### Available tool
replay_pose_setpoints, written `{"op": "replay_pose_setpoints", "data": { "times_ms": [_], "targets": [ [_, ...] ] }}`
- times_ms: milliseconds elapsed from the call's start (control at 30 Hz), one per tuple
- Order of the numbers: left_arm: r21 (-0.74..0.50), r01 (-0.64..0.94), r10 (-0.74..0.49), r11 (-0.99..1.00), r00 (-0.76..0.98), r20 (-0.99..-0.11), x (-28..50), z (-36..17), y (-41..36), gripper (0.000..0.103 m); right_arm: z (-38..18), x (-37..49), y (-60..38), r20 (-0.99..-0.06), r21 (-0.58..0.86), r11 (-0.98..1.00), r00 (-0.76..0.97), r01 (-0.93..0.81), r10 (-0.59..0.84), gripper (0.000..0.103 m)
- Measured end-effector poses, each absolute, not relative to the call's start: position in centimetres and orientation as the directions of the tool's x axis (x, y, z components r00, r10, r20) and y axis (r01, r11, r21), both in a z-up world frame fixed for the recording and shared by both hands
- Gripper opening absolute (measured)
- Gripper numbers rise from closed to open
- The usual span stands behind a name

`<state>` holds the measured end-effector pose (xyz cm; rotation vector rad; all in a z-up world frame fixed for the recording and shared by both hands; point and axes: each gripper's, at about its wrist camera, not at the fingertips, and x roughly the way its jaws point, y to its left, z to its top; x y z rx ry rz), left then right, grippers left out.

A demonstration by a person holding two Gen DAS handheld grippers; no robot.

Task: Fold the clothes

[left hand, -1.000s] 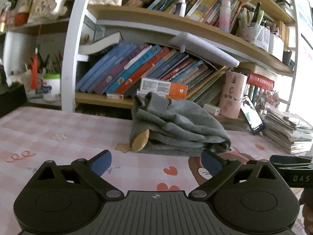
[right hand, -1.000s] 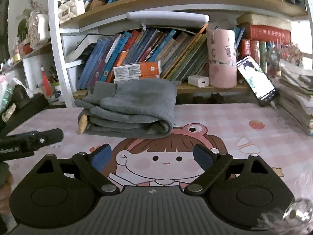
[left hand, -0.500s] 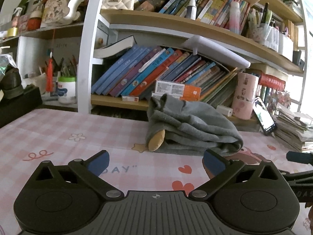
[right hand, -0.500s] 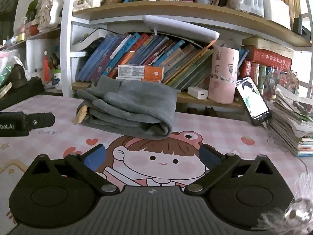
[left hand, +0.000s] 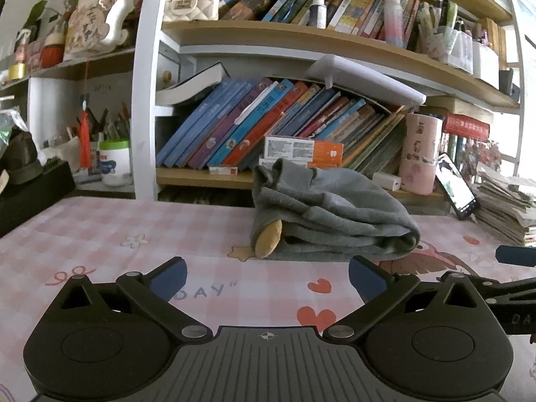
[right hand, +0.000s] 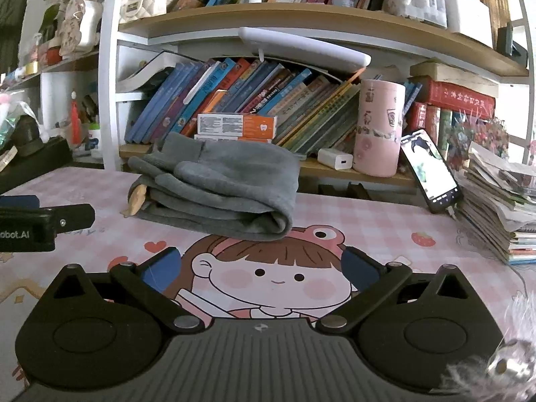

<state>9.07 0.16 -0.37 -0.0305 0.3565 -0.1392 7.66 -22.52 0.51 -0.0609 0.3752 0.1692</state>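
A grey garment (left hand: 330,214) lies folded in a thick bundle on the pink cartoon tablecloth (left hand: 110,231), close to the bookshelf; a tan patch pokes out at its left end. In the right wrist view the same grey garment (right hand: 221,184) sits ahead and a little left. My left gripper (left hand: 266,276) is open, empty, and short of the bundle. My right gripper (right hand: 261,266) is open wide over the printed girl's face, nothing between its fingers. Each view shows part of the other gripper at its edge.
A bookshelf (left hand: 301,43) packed with books lines the back. A pink cup (right hand: 378,130), a white charger (right hand: 335,159), a propped phone (right hand: 430,171) and a stack of papers (right hand: 495,201) stand at the right. A black box (left hand: 30,191) sits at the left.
Both views have rolled and swung slightly, so the bundle now sits further right for the left gripper and higher for the right. The right gripper's fingers spread a little wider.
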Motion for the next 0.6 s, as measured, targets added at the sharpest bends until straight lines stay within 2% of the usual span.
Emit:
{"op": "replay_pose_setpoints", "data": {
  "times_ms": [600],
  "targets": [
    [-0.039,0.129,-0.134,0.991,0.930,-0.343,8.98,-0.23,-0.10,0.103,0.52,7.60,-22.35,-0.371,-0.038,0.983,0.916,-0.182,0.155,0.103]
  ]
}}
